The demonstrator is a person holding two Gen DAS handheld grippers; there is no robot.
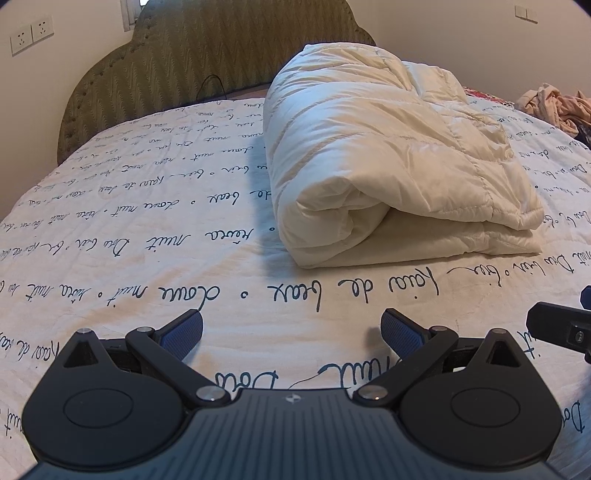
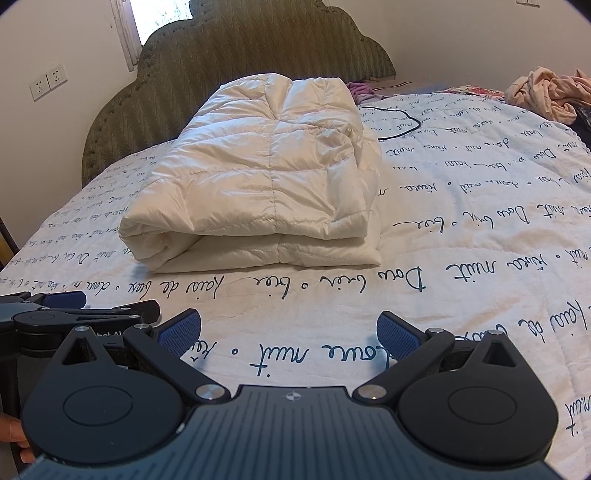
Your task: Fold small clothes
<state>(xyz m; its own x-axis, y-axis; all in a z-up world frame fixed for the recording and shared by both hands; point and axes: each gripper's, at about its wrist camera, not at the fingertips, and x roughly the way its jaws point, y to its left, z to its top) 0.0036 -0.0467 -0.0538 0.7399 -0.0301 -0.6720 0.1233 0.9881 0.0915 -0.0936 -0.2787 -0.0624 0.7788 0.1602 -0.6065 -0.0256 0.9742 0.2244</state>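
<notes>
A cream quilted garment lies folded into a thick bundle on the bed, also in the right wrist view. My left gripper is open and empty, low over the bedsheet just in front of the bundle. My right gripper is open and empty, also short of the bundle. The right gripper shows at the right edge of the left wrist view. The left gripper shows at the left edge of the right wrist view.
The bed has a white sheet with dark script writing and a green padded headboard. A pile of pink and beige clothes lies at the far right. A black cable lies behind the bundle. Wall sockets are at the left.
</notes>
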